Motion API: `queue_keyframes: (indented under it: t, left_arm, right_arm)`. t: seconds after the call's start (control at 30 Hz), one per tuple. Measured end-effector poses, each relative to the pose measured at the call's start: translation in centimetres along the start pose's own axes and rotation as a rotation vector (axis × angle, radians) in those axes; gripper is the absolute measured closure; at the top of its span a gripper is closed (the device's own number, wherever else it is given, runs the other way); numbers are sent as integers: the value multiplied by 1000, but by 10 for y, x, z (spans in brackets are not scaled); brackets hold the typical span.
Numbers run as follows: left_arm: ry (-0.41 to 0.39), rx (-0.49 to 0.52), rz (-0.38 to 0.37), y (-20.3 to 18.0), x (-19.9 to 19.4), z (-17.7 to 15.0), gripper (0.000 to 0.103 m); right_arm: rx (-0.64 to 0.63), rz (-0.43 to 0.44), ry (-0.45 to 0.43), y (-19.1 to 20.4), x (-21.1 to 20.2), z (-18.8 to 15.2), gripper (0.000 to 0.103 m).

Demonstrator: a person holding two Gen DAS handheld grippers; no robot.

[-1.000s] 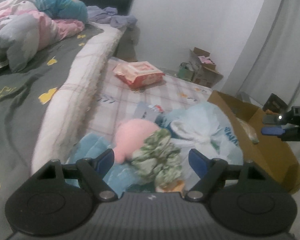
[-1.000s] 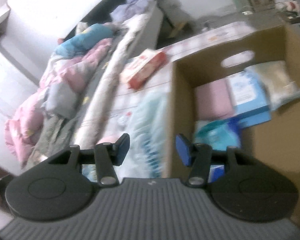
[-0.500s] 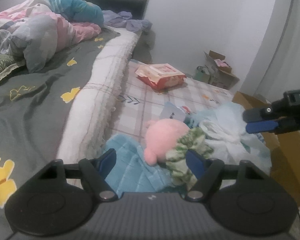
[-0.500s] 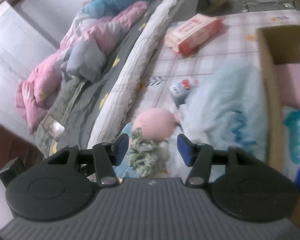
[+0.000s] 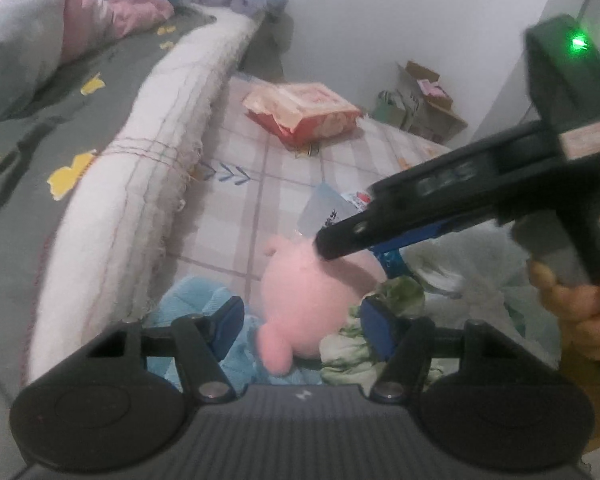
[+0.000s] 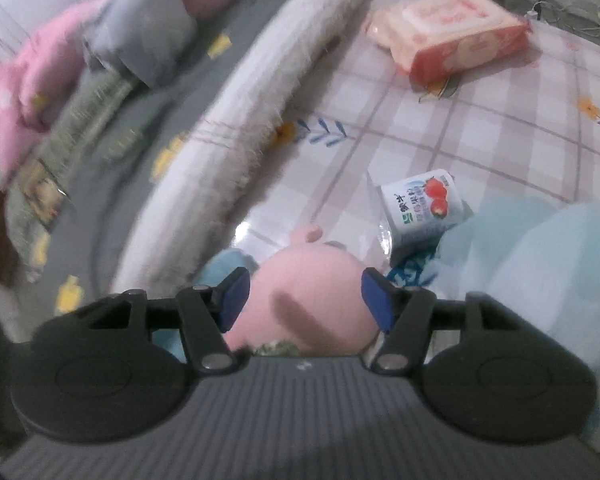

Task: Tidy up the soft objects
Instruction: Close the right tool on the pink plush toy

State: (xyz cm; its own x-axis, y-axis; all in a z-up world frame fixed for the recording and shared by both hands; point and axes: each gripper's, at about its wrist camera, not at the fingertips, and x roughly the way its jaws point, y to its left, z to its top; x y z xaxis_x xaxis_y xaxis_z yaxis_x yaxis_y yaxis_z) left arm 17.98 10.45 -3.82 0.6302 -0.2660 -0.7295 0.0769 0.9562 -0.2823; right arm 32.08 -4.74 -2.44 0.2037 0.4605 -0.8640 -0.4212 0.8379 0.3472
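Partly hidden: the pink plush toy [image 5: 312,300] lies on the checked floor mat [image 5: 260,184] beside the bed [image 5: 112,200], its lower body covered in the left wrist view by the left gripper [image 5: 302,322] housing and its top crossed by the right gripper [image 5: 340,246]. A blue cloth [image 5: 198,300] under it and a green patterned fabric [image 5: 396,300] beside it are both cut off by the housing. In the right wrist view the toy [image 6: 300,308] fills the gap of the right gripper [image 6: 304,298]; motion blur smears the bedding.

Left gripper: fingers apart and closing, toy between the blue pads [image 5: 230,320], no contact evident. Right gripper: fingers apart and opening, pads [image 6: 376,302] flanking the toy; whether they touch it I cannot tell. A hand [image 5: 580,312] grips the right tool's handle at the frame edge.

Behind: a drink pouch with a strawberry label [image 6: 420,204], a red-and-pink package [image 6: 448,44], a pale blue plastic bag [image 6: 540,264], partly out of frame.

Versus a second earlier: the right gripper was over a cardboard box, and now sits above the toy; the left has come closer and narrowed.
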Motion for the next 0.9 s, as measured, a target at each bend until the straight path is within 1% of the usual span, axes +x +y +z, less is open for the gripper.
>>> queue_keyframes:
  t: [0.07,0.1,0.2,0.3,0.43,0.5,0.53,0.63,0.77,0.9]
  left_arm:
    - [19,-20,-17,3,6,3,35]
    - [26,-31,-22,5,8,4,34]
    - [54,-58,-41,8,17,6,31]
    - [86,-87,-68,11,26,9,30]
    - [98,-112,-84,10,30,13,32]
    - [95,-124,-69,8,30,15,34]
    - [92,-131,-57,8,29,17,38]
    - [56,-130,-24,6,19,22,39]
    - [-33,-119,-1,2,-7,29,39]
    - [-132,-89,26,-9,-36,38,39]
  right_arm:
    - [-14,-26,39,0,17,6,39]
    - [-15,-33,56,0,23,8,34]
    - [-20,-34,73,-1,34,13,24]
    - [5,-15,101,-6,39,16,20]
    - [59,26,126,-16,46,19,19]
    - [63,37,128,-16,46,19,18]
    - [61,39,125,-15,45,18,19]
    - [41,52,100,-8,40,16,22]
    - [39,95,39,-2,20,18,24]
    - [18,131,-44,10,-10,22,24]
